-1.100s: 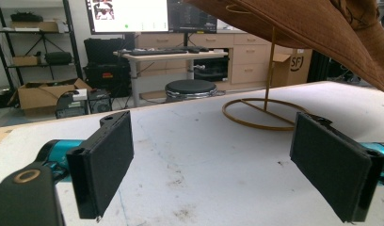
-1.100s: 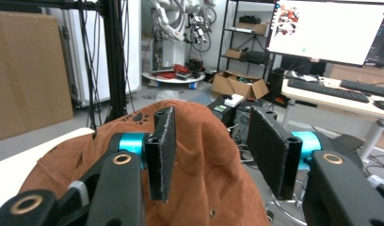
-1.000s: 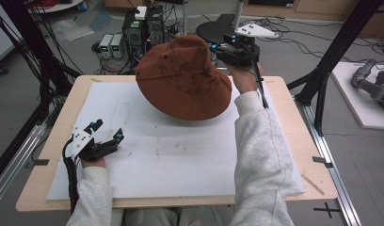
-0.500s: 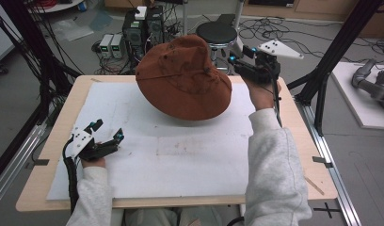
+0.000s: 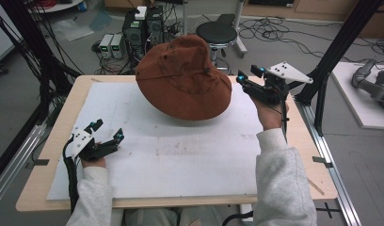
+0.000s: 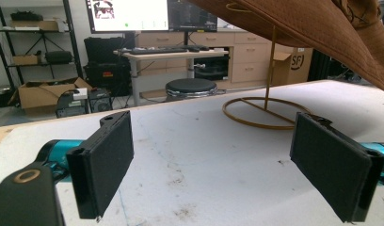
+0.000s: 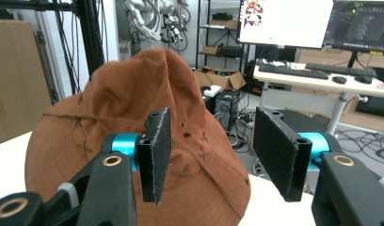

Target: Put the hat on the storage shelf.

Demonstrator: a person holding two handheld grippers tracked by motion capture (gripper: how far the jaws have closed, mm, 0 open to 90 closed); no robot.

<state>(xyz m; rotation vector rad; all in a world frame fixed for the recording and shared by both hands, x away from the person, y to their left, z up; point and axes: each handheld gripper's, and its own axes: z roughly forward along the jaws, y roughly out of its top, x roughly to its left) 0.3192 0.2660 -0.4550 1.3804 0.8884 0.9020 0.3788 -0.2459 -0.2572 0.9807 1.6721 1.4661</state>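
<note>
Now both grippers empty: right gripper (image 5: 243,82) jaws ~half open beside hat (image 5: 183,77), left gripper (image 5: 108,133) wide open over table (image 5: 53,146).

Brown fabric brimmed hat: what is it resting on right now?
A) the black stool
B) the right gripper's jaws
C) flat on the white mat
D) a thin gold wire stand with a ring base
D: the left gripper view shows the brown fabric brimmed hat raised over the white mat on a thin gold wire stand.
</note>
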